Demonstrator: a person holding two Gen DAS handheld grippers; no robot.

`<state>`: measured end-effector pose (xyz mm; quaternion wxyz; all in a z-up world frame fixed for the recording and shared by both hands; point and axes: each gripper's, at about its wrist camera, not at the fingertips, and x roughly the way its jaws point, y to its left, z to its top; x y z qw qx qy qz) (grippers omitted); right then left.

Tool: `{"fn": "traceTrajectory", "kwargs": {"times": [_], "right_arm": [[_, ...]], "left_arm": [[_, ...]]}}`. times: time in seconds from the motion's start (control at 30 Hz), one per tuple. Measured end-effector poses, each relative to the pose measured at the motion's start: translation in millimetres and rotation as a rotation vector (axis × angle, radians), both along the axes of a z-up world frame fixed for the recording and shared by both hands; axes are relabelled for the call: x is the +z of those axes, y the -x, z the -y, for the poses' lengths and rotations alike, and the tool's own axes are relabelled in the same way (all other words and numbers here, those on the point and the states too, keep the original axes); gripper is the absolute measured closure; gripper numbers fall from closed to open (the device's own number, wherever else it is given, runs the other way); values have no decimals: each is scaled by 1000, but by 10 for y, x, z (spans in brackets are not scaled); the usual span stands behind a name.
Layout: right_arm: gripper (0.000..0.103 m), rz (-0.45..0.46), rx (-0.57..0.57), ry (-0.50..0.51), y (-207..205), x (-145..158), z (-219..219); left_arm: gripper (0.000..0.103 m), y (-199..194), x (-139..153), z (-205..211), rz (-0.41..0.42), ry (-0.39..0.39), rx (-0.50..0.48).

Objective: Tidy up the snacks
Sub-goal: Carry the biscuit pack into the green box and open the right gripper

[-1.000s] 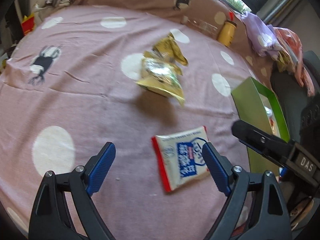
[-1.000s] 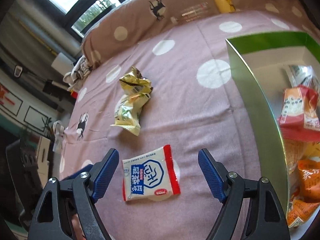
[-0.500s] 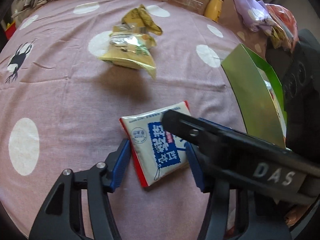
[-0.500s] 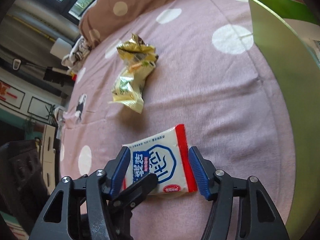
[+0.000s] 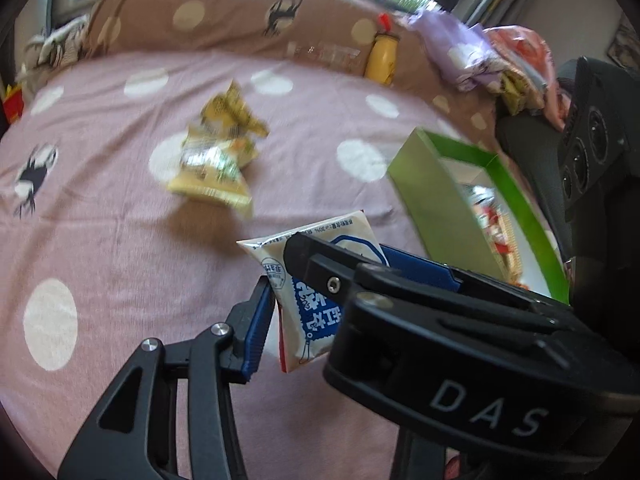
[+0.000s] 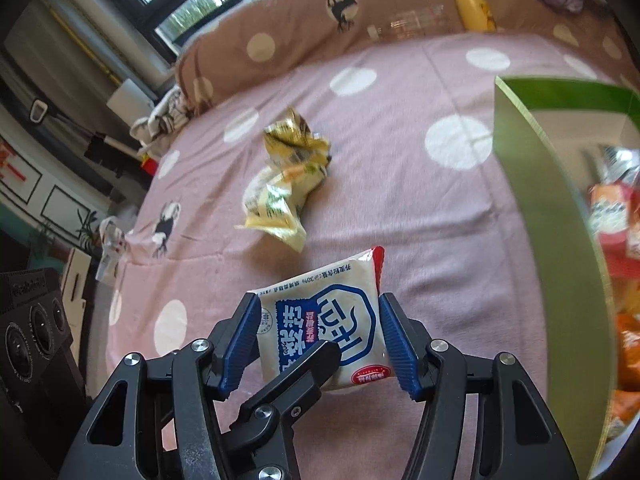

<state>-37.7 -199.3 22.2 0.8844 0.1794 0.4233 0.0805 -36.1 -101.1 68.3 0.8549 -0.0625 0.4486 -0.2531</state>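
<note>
We hold the white snack packet (image 6: pixel 320 320) clamped in both the right claw (image 6: pixel 318 340) and left claw (image 5: pixel 320 304), lifted off the bed (image 6: pixel 400 200) so it can go into the green box (image 6: pixel 532 184).

Bedsheet (image 6: pixel 400 200): matt woven cloth, pink with white dots, lightly creased. White packet (image 6: pixel 324 320): smooth printed plastic film, slight sheen. Yellow packets (image 6: pixel 284 184) beyond it: crinkled glossy foil-like film. Box (image 6: pixel 536 184) right of the packet: smooth green card, faint gloss. Fingers (image 6: pixel 394 340): ribbed blue pads on matt black plastic, metal screws.
</note>
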Motion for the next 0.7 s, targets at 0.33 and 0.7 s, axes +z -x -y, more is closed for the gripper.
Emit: {"fn": "traceTrajectory", "kwargs": {"times": [0.33, 0.7], "right_arm": [[40, 203, -161, -6, 383, 557, 671], [40, 233, -394, -85, 719, 594, 1534]], "left_arm": [[62, 152, 550, 656, 251, 28, -167], [62, 170, 613, 1591, 275, 28, -375]]}}
